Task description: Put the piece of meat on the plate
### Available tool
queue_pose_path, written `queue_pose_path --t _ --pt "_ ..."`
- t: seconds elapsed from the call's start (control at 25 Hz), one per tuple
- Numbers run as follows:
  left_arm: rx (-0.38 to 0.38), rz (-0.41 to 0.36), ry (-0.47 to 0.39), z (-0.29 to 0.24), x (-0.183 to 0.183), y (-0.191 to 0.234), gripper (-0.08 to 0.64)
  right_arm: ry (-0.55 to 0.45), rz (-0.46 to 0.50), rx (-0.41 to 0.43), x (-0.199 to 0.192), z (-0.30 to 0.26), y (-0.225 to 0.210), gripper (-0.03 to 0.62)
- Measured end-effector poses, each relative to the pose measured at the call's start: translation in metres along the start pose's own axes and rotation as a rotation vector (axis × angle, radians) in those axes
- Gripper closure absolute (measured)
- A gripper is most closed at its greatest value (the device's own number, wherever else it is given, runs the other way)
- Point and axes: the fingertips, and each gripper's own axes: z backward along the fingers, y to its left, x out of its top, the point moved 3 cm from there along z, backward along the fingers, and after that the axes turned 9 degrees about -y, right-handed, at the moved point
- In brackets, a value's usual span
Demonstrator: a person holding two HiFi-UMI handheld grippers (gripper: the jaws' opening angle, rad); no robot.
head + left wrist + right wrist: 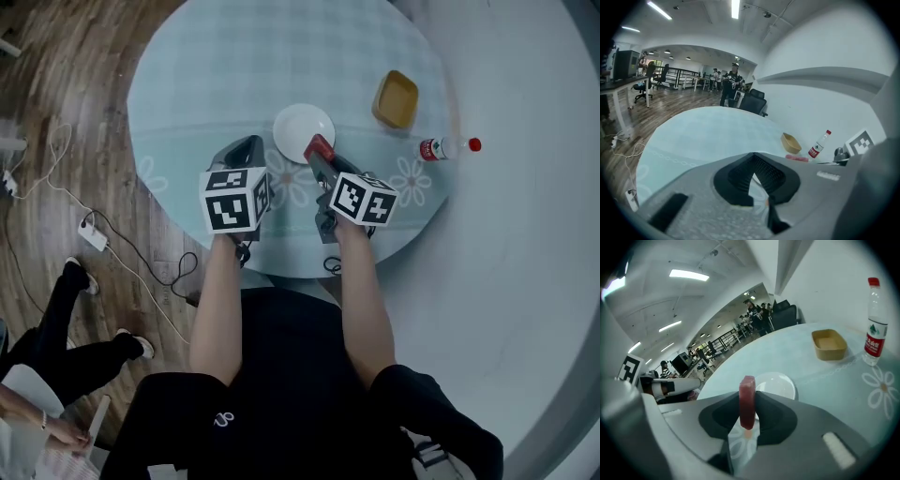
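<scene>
1. While the left tool (242, 150) hangs shut and empty just left of the plate (298, 120), it likely plays no part.
2. On the desk (206, 75), the plate sits between both tools.
3. At the plate's near-right rim, the right tool (320, 152) clenches the piece of meat (319, 145) upright, and the plate lies just ahead.

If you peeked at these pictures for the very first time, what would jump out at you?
The red piece of meat jumps out first: it stands upright, pinched between the fingers of the right gripper, at the near edge of the white plate. Next come the big black-and-white marker cubes on both grippers, over a round pale-blue table. A tan bowl and a red-capped water bottle sit off to the right.
</scene>
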Motion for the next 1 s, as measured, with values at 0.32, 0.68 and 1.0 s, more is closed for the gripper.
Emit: queue_pose_path --t 0.32,0.68,1.0 --pt "0.081 0.033 -0.016 -0.005 0.009 0.016 0.566 0.125 -0.050 0.022 -0.001 -0.057 -0.017 0.491" --pt "0.148 0.081 -0.069 0.002 0.020 0.035 0.566 0.142 -0.226 0.026 -0.011 -0.080 -0.032 0.489" --pt "0.127 0.078 -0.075 0.009 0.020 0.027 0.566 0.089 -0.253 -0.093 -0.008 -0.072 -0.053 0.370"
